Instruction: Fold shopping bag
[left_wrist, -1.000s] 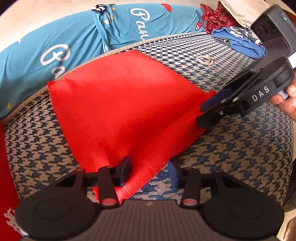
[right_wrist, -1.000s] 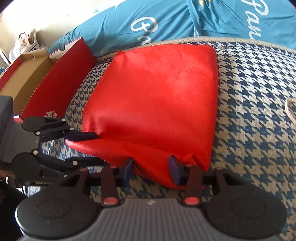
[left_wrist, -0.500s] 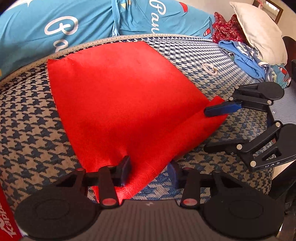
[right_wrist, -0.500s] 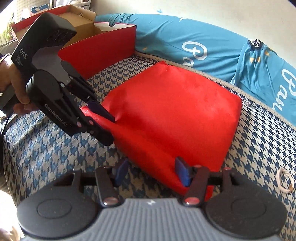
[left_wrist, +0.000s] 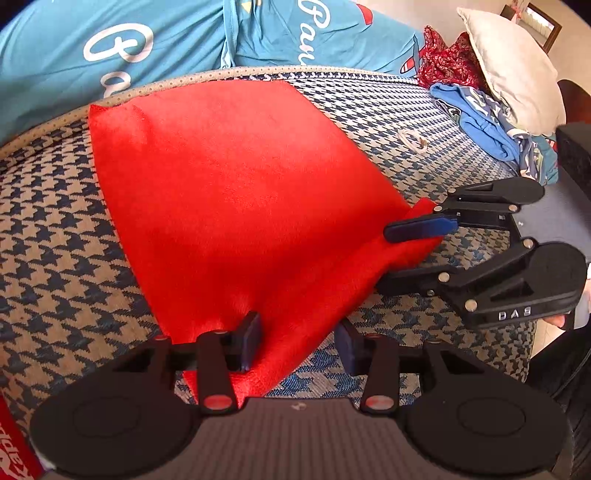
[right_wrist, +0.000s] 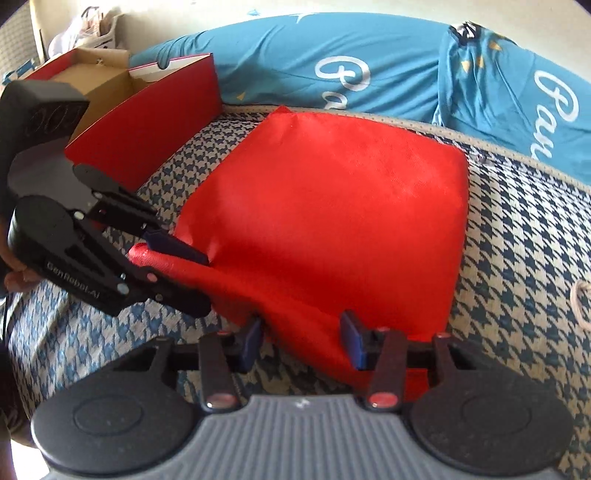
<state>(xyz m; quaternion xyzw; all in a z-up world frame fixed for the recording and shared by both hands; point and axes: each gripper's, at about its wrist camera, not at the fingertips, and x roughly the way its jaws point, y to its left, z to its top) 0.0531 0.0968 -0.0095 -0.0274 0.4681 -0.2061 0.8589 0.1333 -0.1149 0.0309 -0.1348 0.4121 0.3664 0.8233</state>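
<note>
A red fabric shopping bag (left_wrist: 240, 192) lies flat on a blue-and-cream houndstooth bed cover (left_wrist: 55, 221). My left gripper (left_wrist: 299, 343) stands over the bag's near left corner. The cloth runs between its fingers, and bare cover shows beside the right pad. From the right wrist, the left gripper (right_wrist: 205, 284) has one finger above and one below that raised corner of the bag (right_wrist: 332, 206). My right gripper (right_wrist: 303, 341) straddles the near right corner and its jaws are closing, with a ridge of cloth between them. Seen from the left wrist, the right gripper (left_wrist: 386, 258) still has a gap.
An open red cardboard box (right_wrist: 147, 125) stands at the bed's left. Blue bedding with white lettering (left_wrist: 147, 44) runs along the back. Clothes and a beige pillow (left_wrist: 517, 66) are piled at the right. A pale cord loop (left_wrist: 412, 138) lies beyond the bag's right edge.
The right gripper's jaws spread around the bag's corner, then narrowed a little. Both grippers swung and rolled slightly. The bag has stayed where it lay.
</note>
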